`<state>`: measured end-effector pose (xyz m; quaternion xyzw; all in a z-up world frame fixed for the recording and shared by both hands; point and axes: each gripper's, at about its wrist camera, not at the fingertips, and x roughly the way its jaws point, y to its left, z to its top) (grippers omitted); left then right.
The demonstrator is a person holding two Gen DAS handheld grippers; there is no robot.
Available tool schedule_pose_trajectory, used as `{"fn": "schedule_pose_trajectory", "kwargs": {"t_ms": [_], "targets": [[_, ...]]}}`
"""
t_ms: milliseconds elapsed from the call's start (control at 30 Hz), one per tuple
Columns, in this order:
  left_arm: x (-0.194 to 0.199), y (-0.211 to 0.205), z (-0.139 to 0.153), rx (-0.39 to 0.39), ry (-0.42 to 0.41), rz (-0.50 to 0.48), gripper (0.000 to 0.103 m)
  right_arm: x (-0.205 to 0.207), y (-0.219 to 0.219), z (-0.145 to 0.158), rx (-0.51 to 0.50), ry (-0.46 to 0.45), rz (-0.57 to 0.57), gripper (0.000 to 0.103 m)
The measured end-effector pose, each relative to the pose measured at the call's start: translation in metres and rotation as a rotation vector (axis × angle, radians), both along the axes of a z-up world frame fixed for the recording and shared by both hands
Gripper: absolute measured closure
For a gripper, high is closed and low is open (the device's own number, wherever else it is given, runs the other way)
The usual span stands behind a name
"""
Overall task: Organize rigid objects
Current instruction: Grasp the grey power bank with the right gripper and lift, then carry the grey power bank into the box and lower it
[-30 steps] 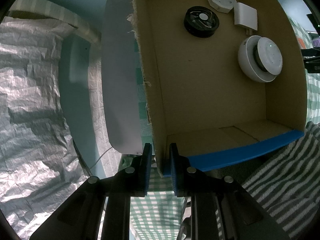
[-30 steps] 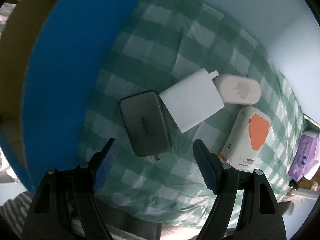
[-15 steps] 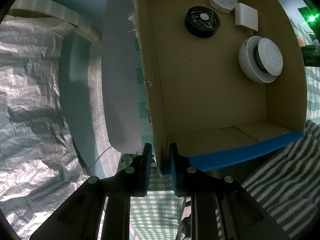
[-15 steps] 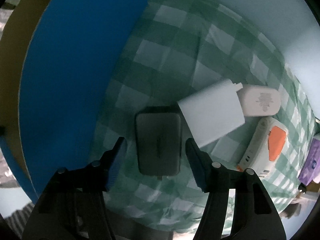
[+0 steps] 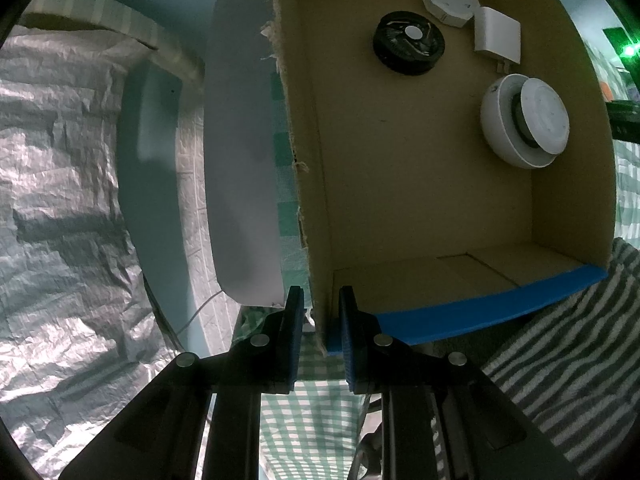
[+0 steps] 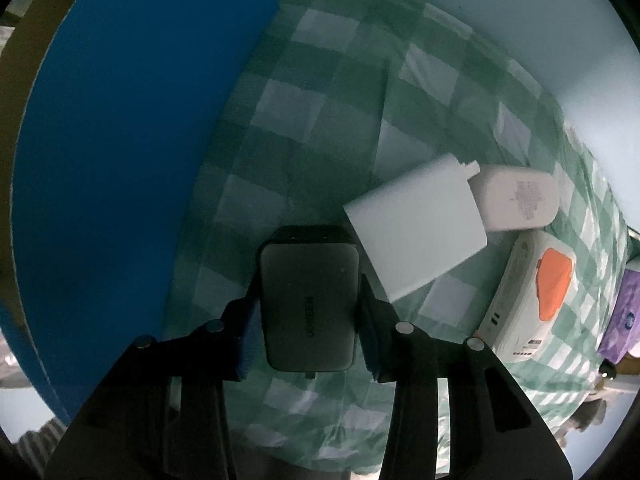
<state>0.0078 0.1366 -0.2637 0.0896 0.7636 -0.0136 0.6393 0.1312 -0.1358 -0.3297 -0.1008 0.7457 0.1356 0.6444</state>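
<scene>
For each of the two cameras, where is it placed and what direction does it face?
Left wrist: on the left gripper, looking down into the cardboard box; its fingers pinch the box wall.
Right wrist: on the right gripper, looking down at the checkered cloth; its fingers flank the dark charger.
Shared: the box's blue outer side.

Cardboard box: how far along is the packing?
Four items already lie in the cardboard box, which the left gripper pinches by its wall. The right gripper is shut on the grey charger. White charger, white adapter and orange-patched device remain on the checked cloth.
</scene>
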Motion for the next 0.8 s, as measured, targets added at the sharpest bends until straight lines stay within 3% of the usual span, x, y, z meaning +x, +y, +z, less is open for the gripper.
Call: {"fn": "schedule_pose_trajectory", "kwargs": {"t_ms": [333, 800], "targets": [[0.0, 0.001, 0.0, 0.007, 0.001, -0.002, 0.086, -0.01, -0.013, 0.029, 0.035, -0.012, 0.026, 0.062], [0.001, 0.001, -0.001, 0.008, 0.003, -0.005, 0.086, -0.013, -0.001, 0.103, 0.1, -0.087, 0.083, 0.062]]}}
